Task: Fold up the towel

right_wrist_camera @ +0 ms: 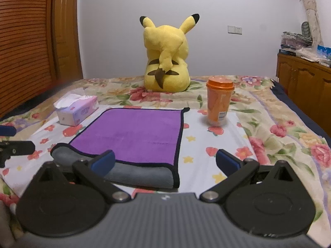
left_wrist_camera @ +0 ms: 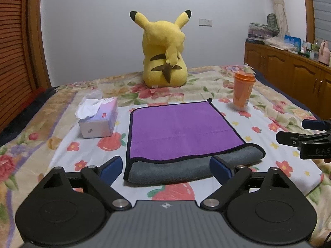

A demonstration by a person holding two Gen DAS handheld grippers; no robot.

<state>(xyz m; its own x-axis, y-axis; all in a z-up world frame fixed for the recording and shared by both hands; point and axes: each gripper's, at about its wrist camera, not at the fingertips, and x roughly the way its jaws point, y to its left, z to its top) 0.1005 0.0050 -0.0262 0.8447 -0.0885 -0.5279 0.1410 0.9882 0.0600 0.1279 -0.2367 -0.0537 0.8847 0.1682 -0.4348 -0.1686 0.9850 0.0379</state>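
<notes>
A towel [left_wrist_camera: 178, 128], purple on top with a black hem and a grey underside, lies folded on the bed; its grey folded edge faces me. It also shows in the right wrist view [right_wrist_camera: 134, 136]. My left gripper [left_wrist_camera: 165, 167] is open and empty, its blue-padded fingers on either side of the towel's near left part, just above it. My right gripper [right_wrist_camera: 165, 161] is open and empty over the towel's near right corner. The right gripper also shows at the right edge of the left wrist view [left_wrist_camera: 306, 136], and the left gripper shows at the left edge of the right wrist view [right_wrist_camera: 10, 142].
A tissue box [left_wrist_camera: 98, 117] sits left of the towel. An orange lidded cup [left_wrist_camera: 243, 88] stands to its far right. A yellow plush toy [left_wrist_camera: 164, 51] sits at the far end of the floral bed [left_wrist_camera: 289, 113]. A wooden cabinet [left_wrist_camera: 289, 70] runs along the right wall.
</notes>
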